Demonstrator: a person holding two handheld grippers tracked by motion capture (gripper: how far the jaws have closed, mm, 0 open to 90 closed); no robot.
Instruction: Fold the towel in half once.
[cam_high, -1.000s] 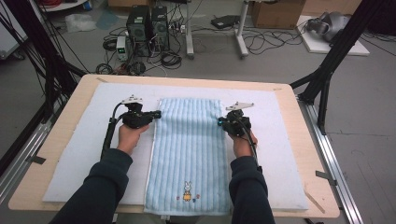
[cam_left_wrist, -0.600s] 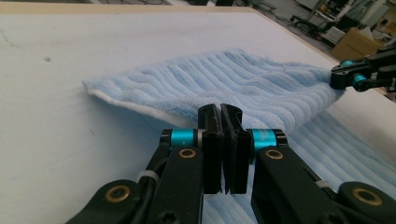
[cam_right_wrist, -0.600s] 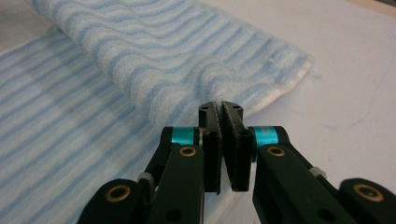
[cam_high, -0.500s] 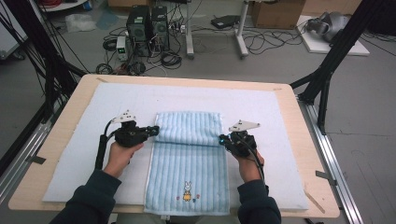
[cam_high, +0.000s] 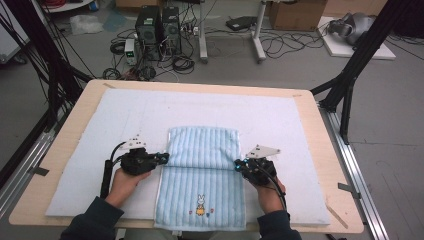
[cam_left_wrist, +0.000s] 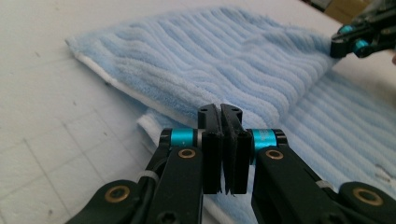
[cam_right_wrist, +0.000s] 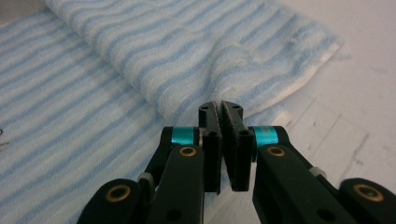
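Observation:
A light blue striped towel lies on the white mat, with its far part folded over toward the person. My left gripper is shut on the left corner of the folded-over edge. My right gripper is shut on the right corner. In the left gripper view the closed jaws pinch the towel at its hem, and the other gripper shows at the far corner. In the right gripper view the closed jaws meet the edge of the folded layer. A small rabbit embroidery marks the towel's near end.
A white padded mat covers most of the wooden table. Beyond the table's far edge stand computer cases and loose cables on the floor. Black frame legs rise at both sides.
Both grippers have moved toward the person with the towel's far edge, so the folded-over layer now reaches farther down the towel.

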